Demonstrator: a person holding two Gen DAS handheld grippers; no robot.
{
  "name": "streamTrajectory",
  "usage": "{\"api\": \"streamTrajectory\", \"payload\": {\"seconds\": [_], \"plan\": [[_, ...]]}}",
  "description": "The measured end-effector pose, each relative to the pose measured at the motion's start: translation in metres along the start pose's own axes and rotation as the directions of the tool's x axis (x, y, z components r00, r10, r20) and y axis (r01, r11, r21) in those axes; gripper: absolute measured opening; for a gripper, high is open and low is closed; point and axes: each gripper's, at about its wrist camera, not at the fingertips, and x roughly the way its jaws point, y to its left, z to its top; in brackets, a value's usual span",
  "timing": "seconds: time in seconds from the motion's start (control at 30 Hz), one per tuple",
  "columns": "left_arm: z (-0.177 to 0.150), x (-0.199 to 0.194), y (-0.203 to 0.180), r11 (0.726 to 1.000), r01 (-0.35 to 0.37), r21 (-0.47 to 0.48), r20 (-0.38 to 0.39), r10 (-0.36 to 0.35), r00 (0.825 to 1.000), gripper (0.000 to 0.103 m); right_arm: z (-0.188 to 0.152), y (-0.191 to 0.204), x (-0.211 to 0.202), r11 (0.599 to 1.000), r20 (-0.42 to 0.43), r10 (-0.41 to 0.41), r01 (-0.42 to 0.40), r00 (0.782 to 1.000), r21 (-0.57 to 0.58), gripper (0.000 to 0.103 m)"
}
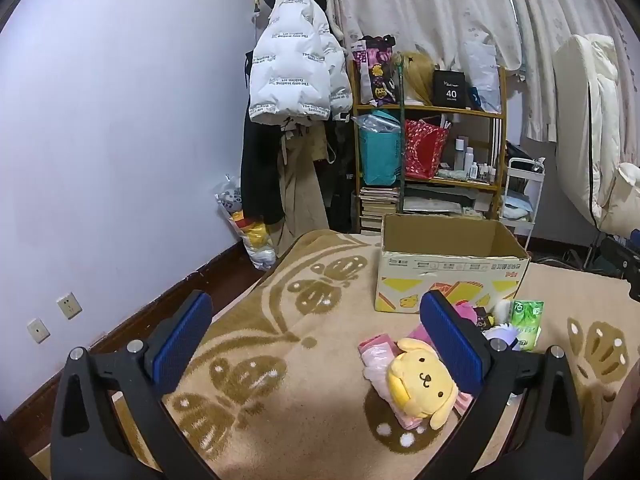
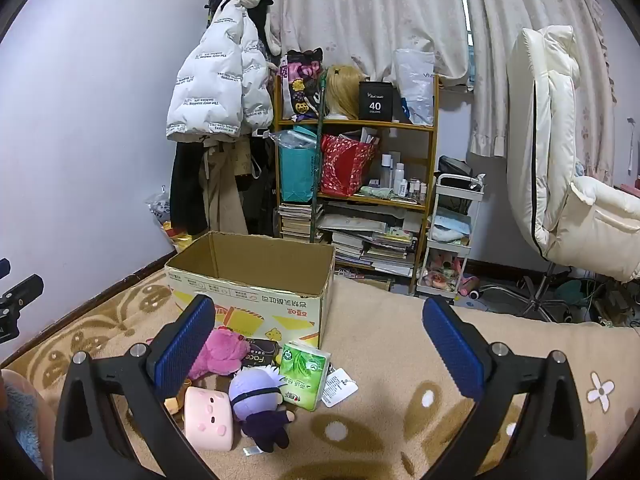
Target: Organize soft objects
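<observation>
Heaped just in front of the open cardboard box (image 2: 256,280) on the patterned beige blanket (image 2: 400,360): a pink plush (image 2: 222,354) closest to the box's front wall, a green tissue pack (image 2: 304,372) near the box's front right corner, a purple-haired doll (image 2: 260,404) lying just in front of that pack, and a pale pink square cushion toy (image 2: 210,418) touching the doll's left side. Farther out from the box, toward the left wrist camera, a yellow dog plush (image 1: 422,386) resting on a pink wrapped bundle (image 1: 378,358). Box interior showing only bare brown walls from these angles. Left hand-held gripper (image 1: 316,344) hanging over the blanket with blue pads spread wide and nothing between them, the dog plush low beside its right finger. Right hand-held gripper (image 2: 320,352) likewise spread wide and gripping nothing, aimed at the box, the pile partly behind its left finger. Behind the box, a wooden shelf (image 2: 356,126) crowded with bags, bottles and stacked books, a white puffer jacket (image 2: 218,88) hanging to the left of it, and a cream padded chair (image 2: 560,160) well off to the box's right.
</observation>
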Motion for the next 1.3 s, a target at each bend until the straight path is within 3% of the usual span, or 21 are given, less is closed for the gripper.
{"api": "streamTrajectory", "payload": {"seconds": [1.3], "plan": [[-0.0010,0.0004,-0.0011,1.000,-0.005,0.019,0.010,0.005,1.000,0.102,0.0026,-0.0002,-0.0021,1.000,0.013,-0.001,0.001,1.000,0.002,0.103]]}}
